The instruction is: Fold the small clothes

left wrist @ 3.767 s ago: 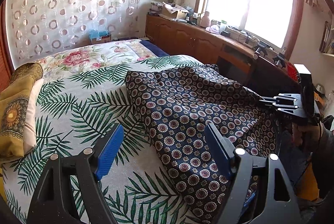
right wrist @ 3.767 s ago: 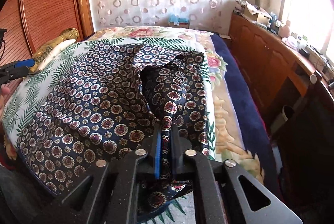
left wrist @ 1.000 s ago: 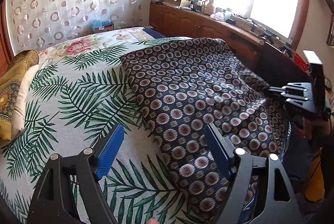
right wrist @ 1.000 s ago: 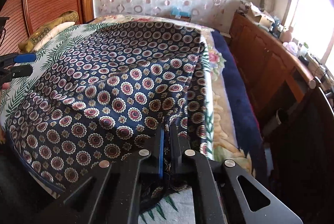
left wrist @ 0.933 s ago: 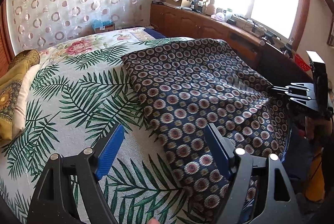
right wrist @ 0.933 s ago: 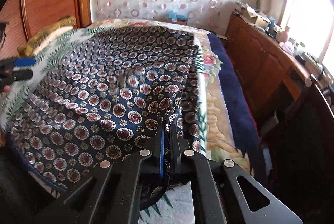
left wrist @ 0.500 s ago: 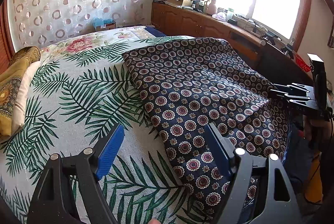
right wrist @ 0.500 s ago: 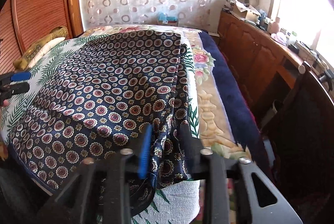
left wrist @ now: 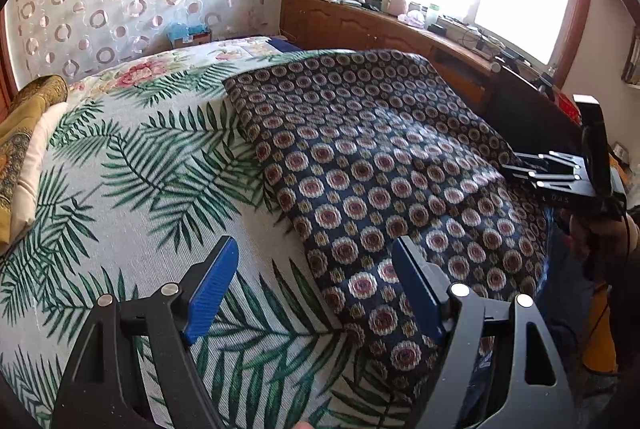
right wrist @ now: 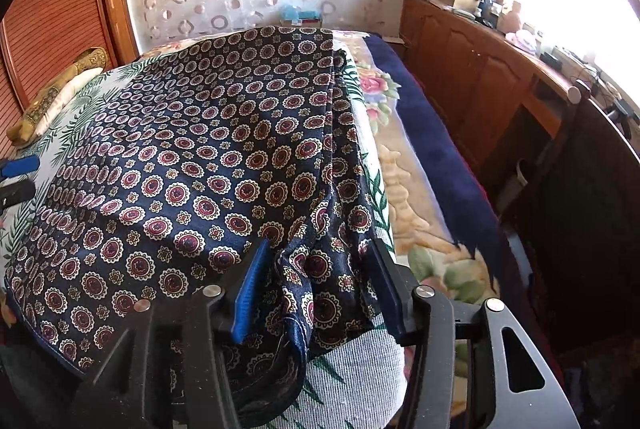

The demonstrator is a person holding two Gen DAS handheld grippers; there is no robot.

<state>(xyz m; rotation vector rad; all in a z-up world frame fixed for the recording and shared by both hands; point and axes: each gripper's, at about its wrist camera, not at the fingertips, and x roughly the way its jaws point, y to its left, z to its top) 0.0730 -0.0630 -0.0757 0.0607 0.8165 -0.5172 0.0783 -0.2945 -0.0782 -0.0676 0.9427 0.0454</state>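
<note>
A navy garment with red and cream medallions (left wrist: 360, 157) (right wrist: 208, 157) lies spread flat over the palm-leaf bedspread (left wrist: 132, 169), its near edge hanging over the bed's end. My left gripper (left wrist: 314, 277) hovers open over the garment's left edge, nothing between its blue pads. My right gripper (right wrist: 316, 273) is at the garment's near right corner; its jaws are opening. A bunched fold of the cloth lies loose between the pads, which no longer press on it. The right gripper (left wrist: 556, 177) also shows at the far right of the left wrist view.
Yellow and cream pillows (left wrist: 20, 145) lie at the bed's far left. A wooden cabinet (right wrist: 480, 69) with clutter on top runs under the window on the right. A dark blue blanket (right wrist: 432, 145) hangs along the bed's right side. A person's hand (left wrist: 600, 233) holds the right gripper.
The right gripper, shut on the garment's corner a second ago, has spread its jaws and let the cloth go. The garment has settled flat on the bed. The left gripper stayed open.
</note>
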